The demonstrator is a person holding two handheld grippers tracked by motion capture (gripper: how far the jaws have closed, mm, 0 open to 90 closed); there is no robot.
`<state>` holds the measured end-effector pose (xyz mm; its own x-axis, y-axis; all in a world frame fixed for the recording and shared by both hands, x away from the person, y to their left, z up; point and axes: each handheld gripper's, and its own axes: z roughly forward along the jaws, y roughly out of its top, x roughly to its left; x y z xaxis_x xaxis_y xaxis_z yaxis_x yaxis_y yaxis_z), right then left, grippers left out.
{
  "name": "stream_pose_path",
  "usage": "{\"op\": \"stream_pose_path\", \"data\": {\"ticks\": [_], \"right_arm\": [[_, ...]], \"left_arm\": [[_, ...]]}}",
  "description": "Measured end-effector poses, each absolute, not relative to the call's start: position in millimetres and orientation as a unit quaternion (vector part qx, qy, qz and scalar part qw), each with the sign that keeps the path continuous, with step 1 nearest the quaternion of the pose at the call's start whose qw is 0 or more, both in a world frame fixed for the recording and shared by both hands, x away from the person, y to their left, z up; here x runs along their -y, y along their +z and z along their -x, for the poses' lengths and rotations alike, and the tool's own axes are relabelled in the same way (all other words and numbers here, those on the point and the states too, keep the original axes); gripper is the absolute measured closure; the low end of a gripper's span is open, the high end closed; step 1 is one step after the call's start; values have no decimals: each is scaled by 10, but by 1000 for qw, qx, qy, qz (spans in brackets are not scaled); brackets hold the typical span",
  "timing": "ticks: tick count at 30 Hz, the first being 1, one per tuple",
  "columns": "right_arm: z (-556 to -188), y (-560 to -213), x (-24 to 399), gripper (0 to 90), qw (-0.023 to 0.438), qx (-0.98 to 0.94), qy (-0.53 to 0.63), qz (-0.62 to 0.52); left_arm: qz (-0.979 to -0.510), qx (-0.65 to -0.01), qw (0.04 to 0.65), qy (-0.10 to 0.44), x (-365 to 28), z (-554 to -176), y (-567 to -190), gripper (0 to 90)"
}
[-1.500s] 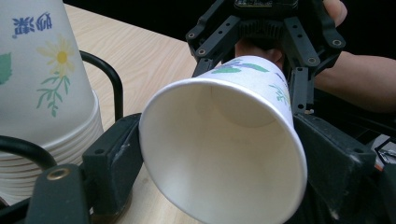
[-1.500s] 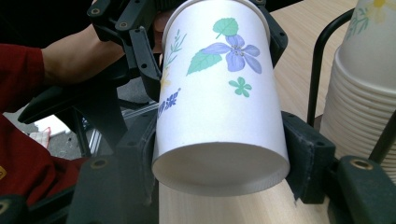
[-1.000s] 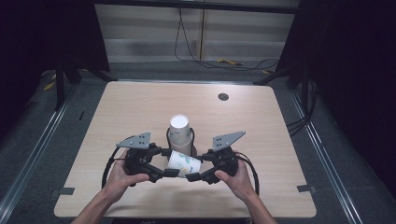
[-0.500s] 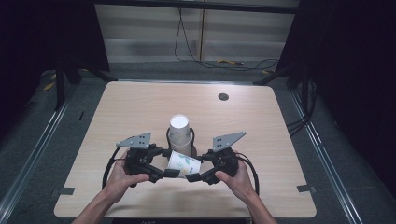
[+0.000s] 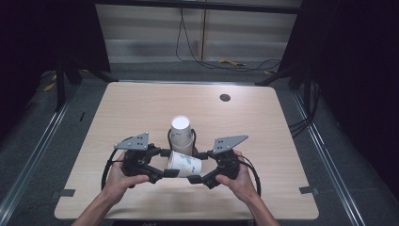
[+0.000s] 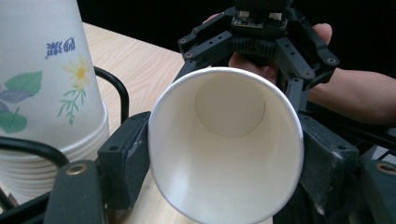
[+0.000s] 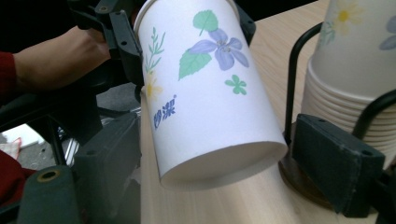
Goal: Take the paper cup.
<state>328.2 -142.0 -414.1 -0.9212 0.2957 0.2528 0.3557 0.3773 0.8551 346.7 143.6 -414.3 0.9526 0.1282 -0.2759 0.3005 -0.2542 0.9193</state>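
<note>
While the paper cup [image 5: 184,163] lay sideways above the table [image 5: 282,141], beside the cup stack [image 5: 181,134], it was clamped at its rim by the left tool [image 6: 224,186]. The right tool [image 7: 212,186], its jaws just opened, gripped nothing and was best withdrawn straight back.

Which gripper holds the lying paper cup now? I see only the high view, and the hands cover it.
Observer: The left gripper. Its jaws press both sides of the paper cup near the rim.
Operator: And the right one?
Observer: The right gripper has just been opening its jaws. The cup's base lies between them, with a gap on one side.
Operator: Is anything inside the cup?
Observer: No, the inside is plain white and empty.
</note>
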Motion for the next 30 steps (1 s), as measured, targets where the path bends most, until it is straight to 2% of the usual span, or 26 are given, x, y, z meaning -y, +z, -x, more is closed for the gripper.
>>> {"op": "stream_pose_path", "data": {"ticks": [8,23,30], "right_arm": [[-3234,-4111,1497,135,-1,827,-518,218],[-3253,-4167,1676,141,-75,811,-498,297],[-3249,-4217,1751,146,-92,804,-490,323]], "left_arm": [[-791,-149,590,-56,-1492,-3458,-4108,266],[-808,-170,564,-23,-1698,-3485,-4121,266],[-812,-182,554,-25,-1853,-3542,-4053,266]]}}
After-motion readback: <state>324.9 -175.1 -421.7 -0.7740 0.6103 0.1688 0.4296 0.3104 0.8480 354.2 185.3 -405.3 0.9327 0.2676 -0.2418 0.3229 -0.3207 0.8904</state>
